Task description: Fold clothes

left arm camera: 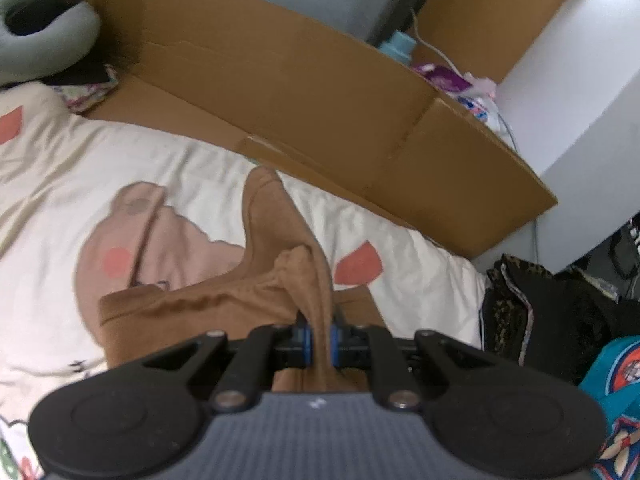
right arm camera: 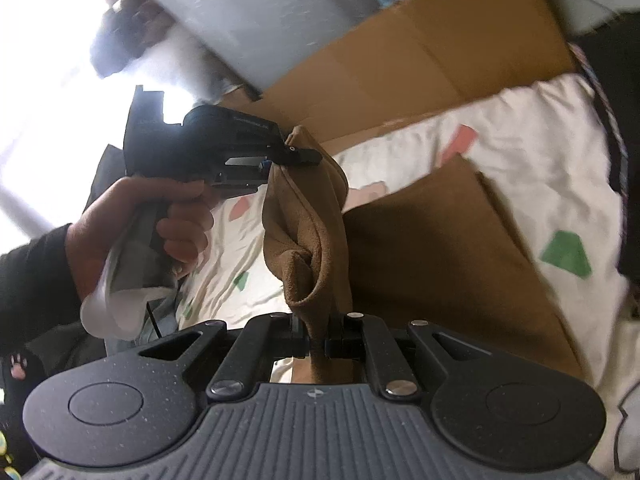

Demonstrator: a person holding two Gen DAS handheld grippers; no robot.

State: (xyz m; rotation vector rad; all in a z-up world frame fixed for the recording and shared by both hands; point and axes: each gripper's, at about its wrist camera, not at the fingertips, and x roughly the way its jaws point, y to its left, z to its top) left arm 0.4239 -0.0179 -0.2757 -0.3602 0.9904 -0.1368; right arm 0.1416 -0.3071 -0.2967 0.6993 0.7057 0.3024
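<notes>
A tan-brown garment (left arm camera: 276,280) lies partly on a cream bedspread (left arm camera: 80,168), and its near edge is lifted into a bunched ridge. My left gripper (left arm camera: 319,336) is shut on that bunched cloth, which runs up between the blue pads. In the right wrist view the same garment (right arm camera: 420,240) spreads over the bed, and a raised fold of it hangs between the two grippers. My right gripper (right arm camera: 318,342) is shut on the lower end of the fold. The left gripper (right arm camera: 276,162), held by a hand (right arm camera: 160,216), pinches the upper end.
A long flattened cardboard box (left arm camera: 304,92) lies along the far side of the bed. A grey neck pillow (left arm camera: 44,36) sits at the top left. Dark and patterned clothes (left arm camera: 532,308) are piled at the bed's right edge, beside a white cabinet (left arm camera: 580,80).
</notes>
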